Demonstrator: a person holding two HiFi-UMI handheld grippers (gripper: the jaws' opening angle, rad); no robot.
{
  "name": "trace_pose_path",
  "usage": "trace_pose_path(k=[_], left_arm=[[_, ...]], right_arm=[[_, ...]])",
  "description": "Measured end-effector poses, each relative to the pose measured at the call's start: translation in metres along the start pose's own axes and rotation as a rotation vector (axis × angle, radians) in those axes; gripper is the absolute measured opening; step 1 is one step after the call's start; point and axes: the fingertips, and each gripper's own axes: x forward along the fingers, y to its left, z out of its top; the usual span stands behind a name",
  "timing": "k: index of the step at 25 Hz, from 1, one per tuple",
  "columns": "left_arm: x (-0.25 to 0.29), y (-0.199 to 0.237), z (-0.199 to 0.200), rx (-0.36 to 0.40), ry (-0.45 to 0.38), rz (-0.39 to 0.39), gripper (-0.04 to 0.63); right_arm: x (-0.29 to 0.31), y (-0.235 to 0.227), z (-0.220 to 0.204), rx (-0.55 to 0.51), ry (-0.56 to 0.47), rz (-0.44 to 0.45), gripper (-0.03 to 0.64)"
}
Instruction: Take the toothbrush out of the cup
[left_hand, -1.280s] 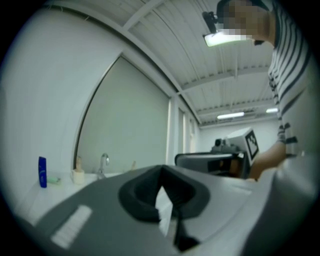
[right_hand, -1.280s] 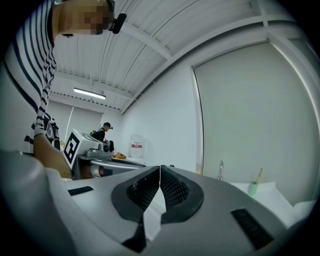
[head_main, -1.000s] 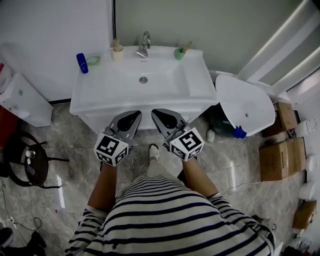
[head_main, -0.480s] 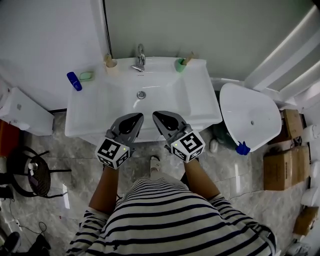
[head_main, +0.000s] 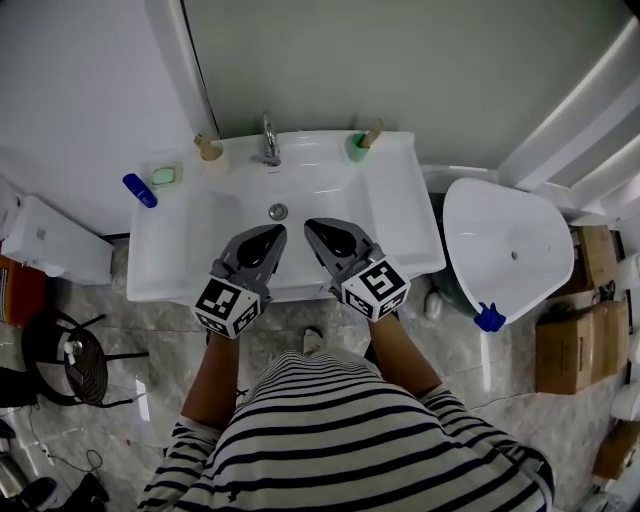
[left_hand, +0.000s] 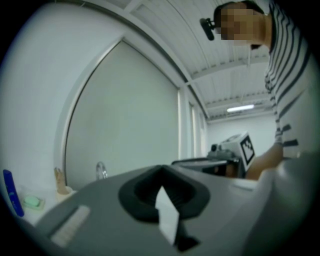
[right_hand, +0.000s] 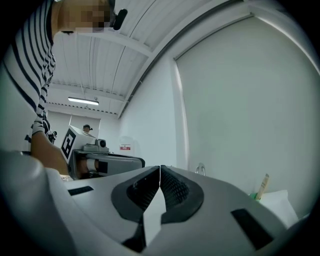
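White washbasin (head_main: 180, 250), person at its near edge. Left gripper (head_main: 268, 236) and right gripper (head_main: 320, 230) sit over the near rim, both with jaws pressed together, nothing between them. Green cup (head_main: 357, 152) at far right corner, toothbrush (head_main: 373, 133) standing in it, well apart from both. Left gripper view catches blue bottle (left_hand: 11, 192) and beige cup (left_hand: 61, 184), perhaps with a brush; right gripper view misses these.
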Motion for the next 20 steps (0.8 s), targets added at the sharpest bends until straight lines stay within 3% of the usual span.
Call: trace_pose_path(k=[10, 20], left_arm=[[0.038, 0.021, -0.002, 0.001, -0.001, 0.038, 0.008], [0.046, 0.024, -0.001, 0.015, 0.007, 0.048, 0.008]], right_arm=[[0.019, -0.038, -0.001, 0.008, -0.004, 0.048, 0.008], [0.025, -0.041, -0.001, 0.017, -0.016, 0.075, 0.009]])
